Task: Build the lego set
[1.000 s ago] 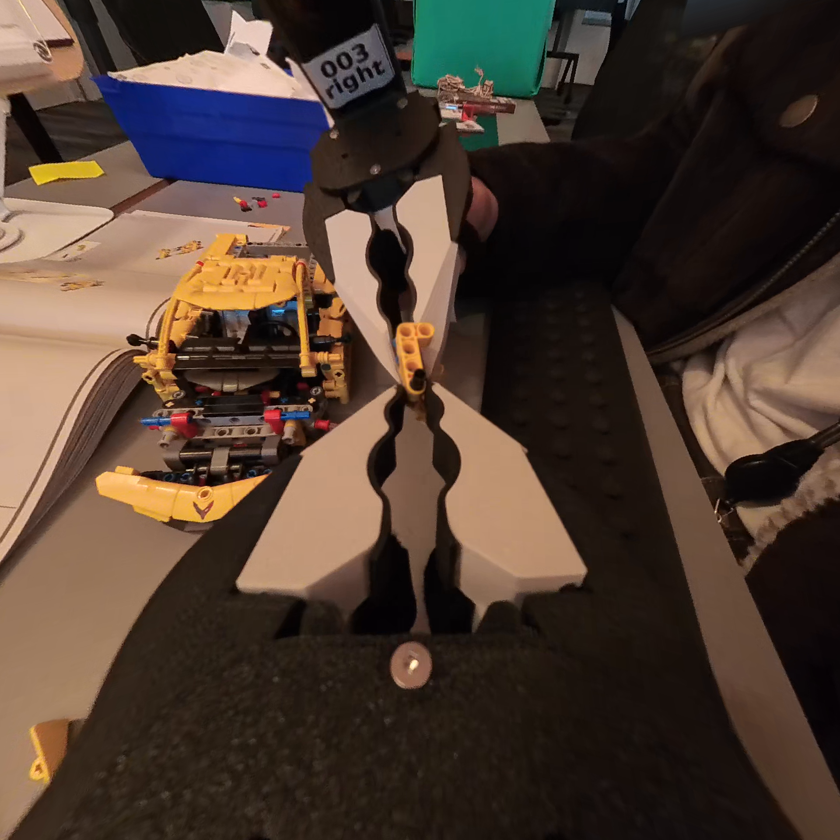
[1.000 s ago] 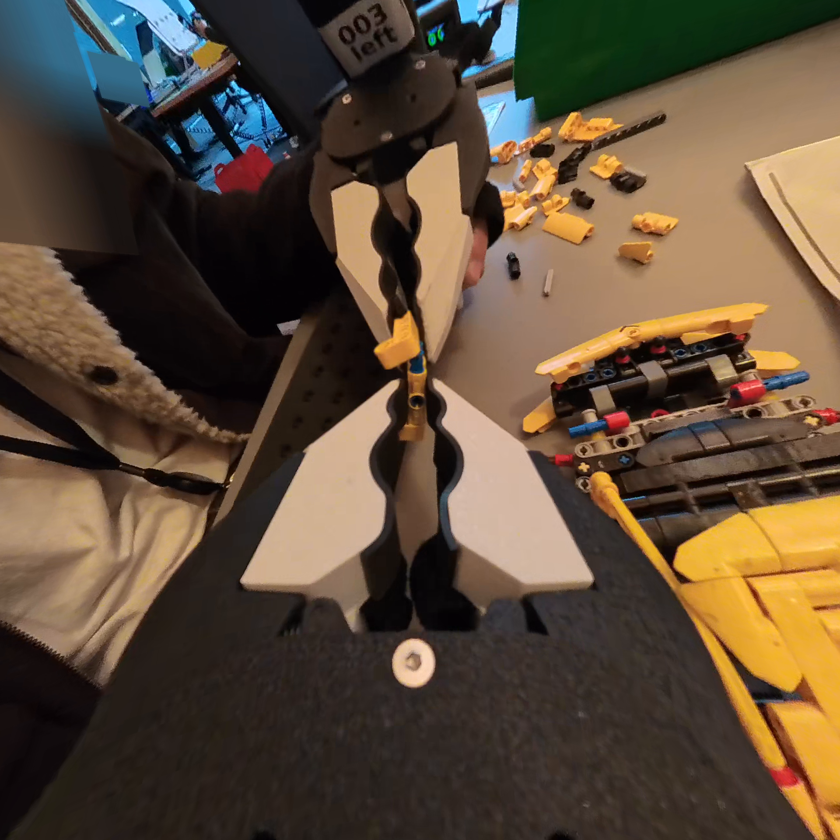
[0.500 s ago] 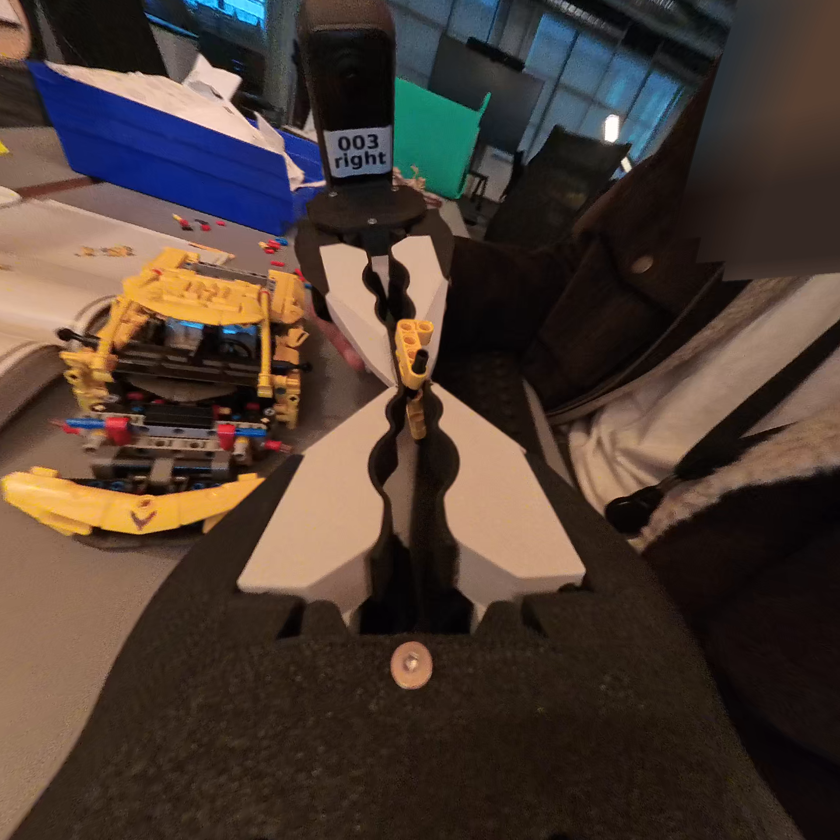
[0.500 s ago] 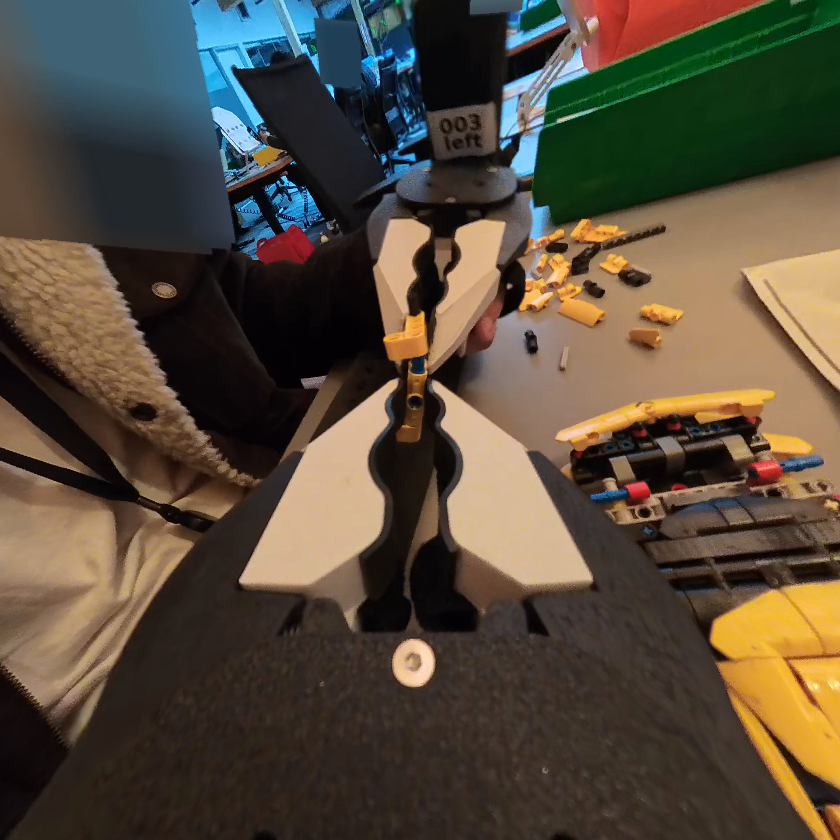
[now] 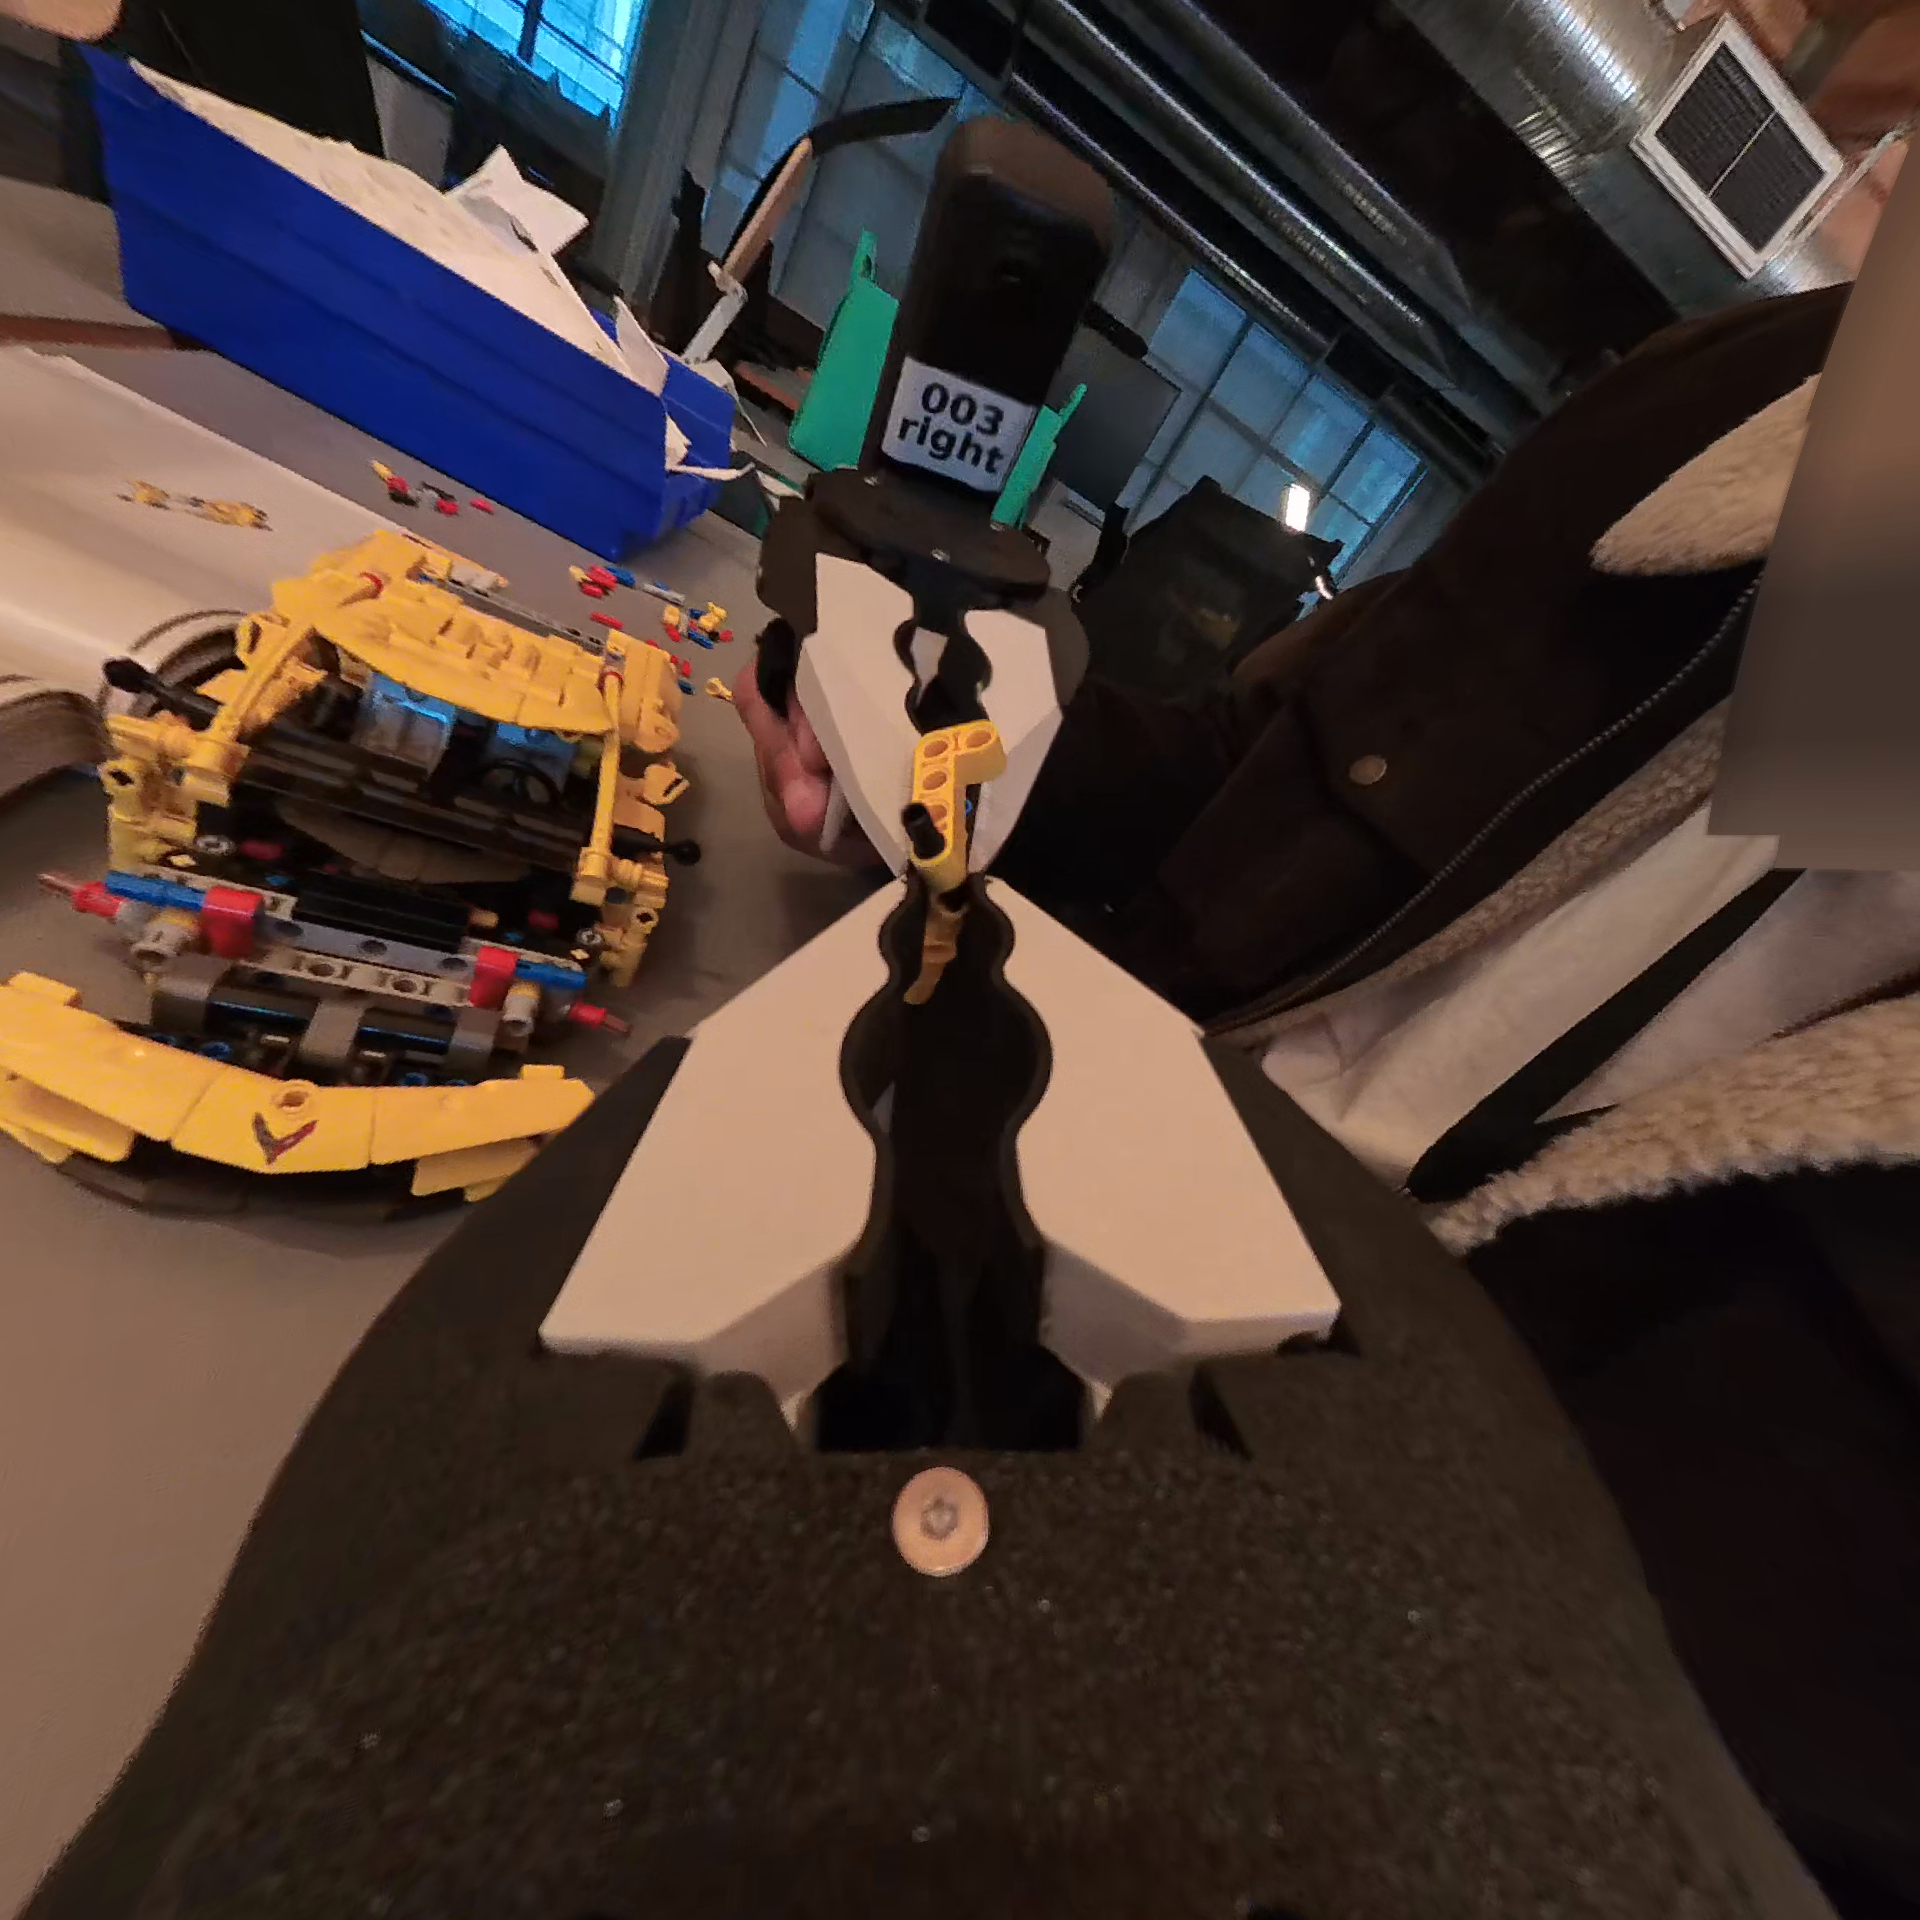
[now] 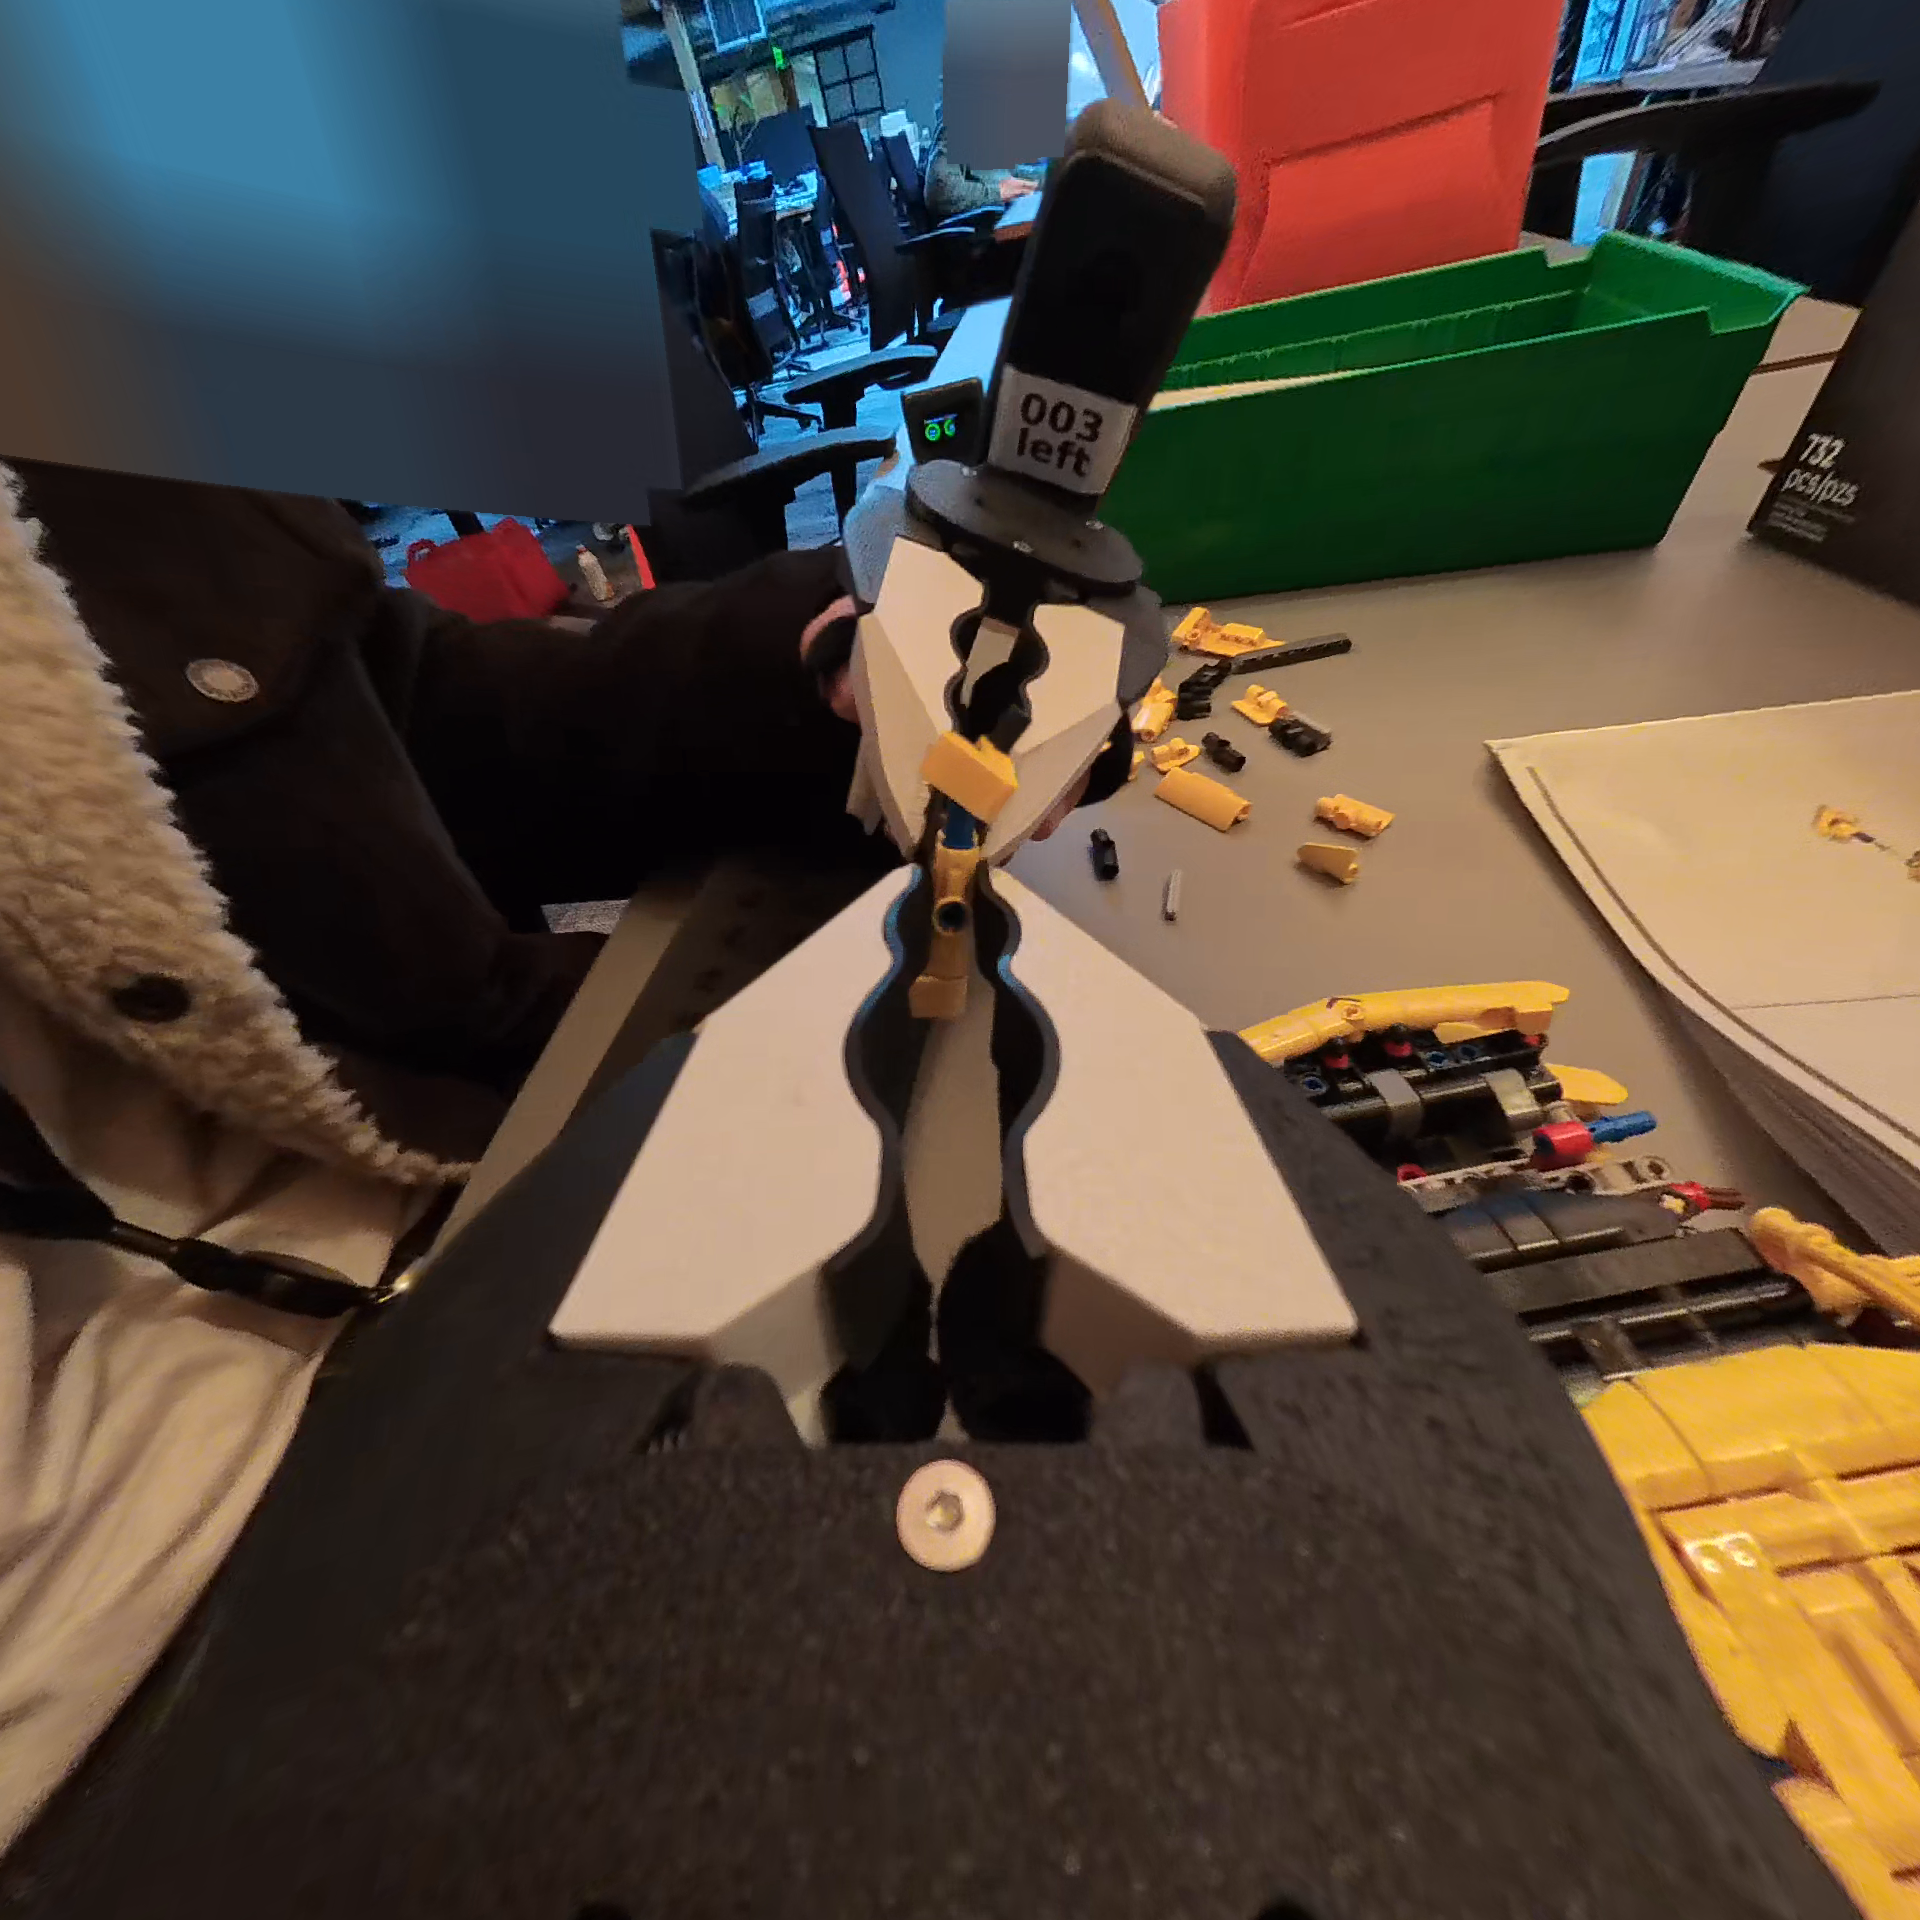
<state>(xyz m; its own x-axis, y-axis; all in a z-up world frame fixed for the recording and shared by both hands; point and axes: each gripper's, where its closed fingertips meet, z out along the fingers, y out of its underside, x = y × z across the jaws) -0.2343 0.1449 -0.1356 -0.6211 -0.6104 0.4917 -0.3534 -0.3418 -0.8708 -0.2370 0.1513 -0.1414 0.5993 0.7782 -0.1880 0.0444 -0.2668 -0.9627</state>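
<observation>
Two grippers held tip to tip above the bench.
A yellow lego piece (image 5: 940, 914) is pinched by the left gripper (image 5: 940, 883); a yellow angled beam (image 5: 948, 784) is pinched by the right gripper (image 6: 951, 883).

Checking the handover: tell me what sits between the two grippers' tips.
Only small yellow lego pieces: the left gripper and right gripper meet tip to tip on them, each shut on one. Both wrist views show it.

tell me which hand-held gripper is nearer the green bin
Left. The left hand-held gripper sits just in front of the green bin; the right hand-held gripper faces it from farther back.
</observation>
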